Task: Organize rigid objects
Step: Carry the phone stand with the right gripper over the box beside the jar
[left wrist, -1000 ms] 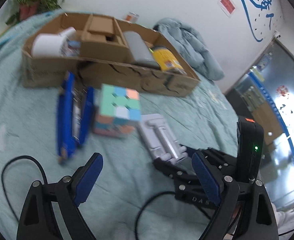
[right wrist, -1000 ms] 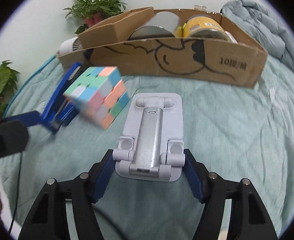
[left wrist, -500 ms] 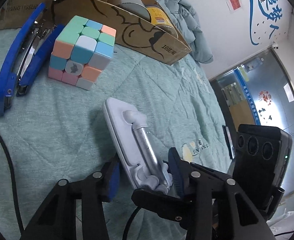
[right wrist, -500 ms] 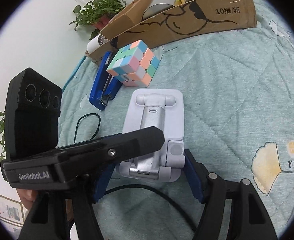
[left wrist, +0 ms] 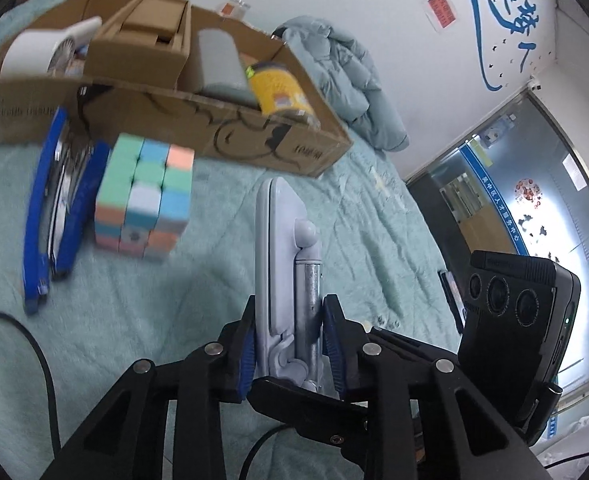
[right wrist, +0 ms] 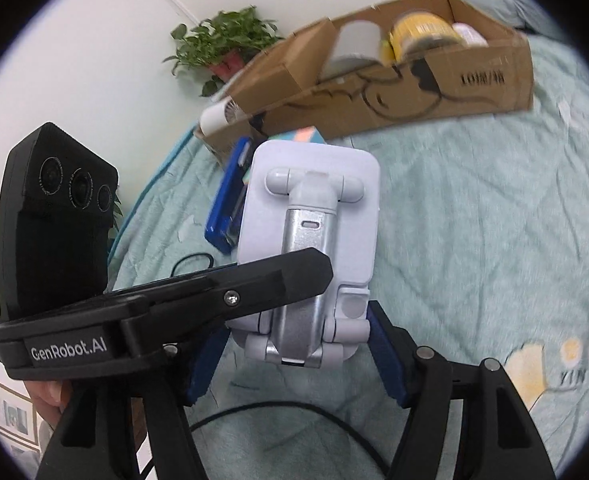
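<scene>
Long brown corrugated cardboard box (left wrist: 222,132) sits far across the pale green quilted bedspread (left wrist: 142,304), open top, black doodle on its near wall. Inside, left to right in the left wrist view: white cylindrical fan-like gadget (left wrist: 34,50), small plain cardboard carton (left wrist: 150,36), grey rounded case (left wrist: 218,64), yellow-labelled jar (left wrist: 278,88). Little free floor shows in it; any gap is hard to tell.

Task's thing now: white plastic folding phone stand with a silver metal arm (right wrist: 310,240), folded flat, lifted clear of the bedspread, near centre, well short of the box. Judged rigid, light, smooth and a bit slippery; the hinges could swing open, so grip across the folded hinge end, clamping plate and arm together.

Left gripper (left wrist: 288,348): jaws narrow and closing, blue pads pressing the stand's flat faces at its near hinge end. Right gripper (right wrist: 298,356): medium opening, blue pads bracketing the stand's side edges at that same end; the right pad looks in contact, the left is hidden behind the other tool.

Pastel-coloured puzzle cube (left wrist: 146,200) lies left of the stand on the bedspread. Blue metal stapler (left wrist: 60,208), open, just left of the cube. Both outside the box.
</scene>
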A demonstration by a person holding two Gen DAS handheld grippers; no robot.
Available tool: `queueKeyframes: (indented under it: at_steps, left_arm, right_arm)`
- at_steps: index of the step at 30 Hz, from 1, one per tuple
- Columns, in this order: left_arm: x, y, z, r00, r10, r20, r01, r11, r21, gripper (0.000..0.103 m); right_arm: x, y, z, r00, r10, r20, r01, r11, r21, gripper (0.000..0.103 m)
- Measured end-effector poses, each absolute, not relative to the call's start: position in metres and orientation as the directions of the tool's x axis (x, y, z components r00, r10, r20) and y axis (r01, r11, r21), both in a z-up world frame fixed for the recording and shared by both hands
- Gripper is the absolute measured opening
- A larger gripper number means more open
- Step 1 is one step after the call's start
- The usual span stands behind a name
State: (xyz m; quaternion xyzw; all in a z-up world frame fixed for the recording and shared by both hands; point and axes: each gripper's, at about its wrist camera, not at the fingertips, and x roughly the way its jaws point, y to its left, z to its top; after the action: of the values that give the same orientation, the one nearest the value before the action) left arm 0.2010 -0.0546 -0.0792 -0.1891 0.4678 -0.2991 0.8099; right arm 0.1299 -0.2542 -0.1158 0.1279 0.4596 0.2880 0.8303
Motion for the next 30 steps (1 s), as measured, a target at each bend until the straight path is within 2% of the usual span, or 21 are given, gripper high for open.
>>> queueKeyframes:
  at_steps: [14, 20, 25, 30]
  left_arm:
    - [0.268, -0.062, 0.018, 0.496, -0.652, -0.574, 0.419, 0.758, -0.499, 0.027]
    - [0.318, -0.071, 0.054, 0.51, -0.63, -0.586, 0.434, 0.776, -0.457, 0.027]
    - [0.376, -0.072, 0.051, 0.475, -0.61, -0.634, 0.372, 0.792, -0.483, 0.027]
    - [0.425, -0.073, 0.017, 0.419, -0.597, -0.684, 0.283, 0.801, -0.527, 0.027]
  right_arm:
    - [0.186, -0.245, -0.037, 0.543, 0.595, -0.593, -0.456, 0.802, 0.387, 0.066]
    - [0.224, -0.248, -0.007, 0.54, 0.607, -0.583, -0.475, 0.792, 0.384, 0.066]
    - [0.277, -0.247, -0.01, 0.472, 0.625, -0.622, -0.462, 0.776, 0.43, 0.066]
    - [0.314, -0.247, -0.034, 0.401, 0.608, -0.685, -0.398, 0.789, 0.468, 0.067]
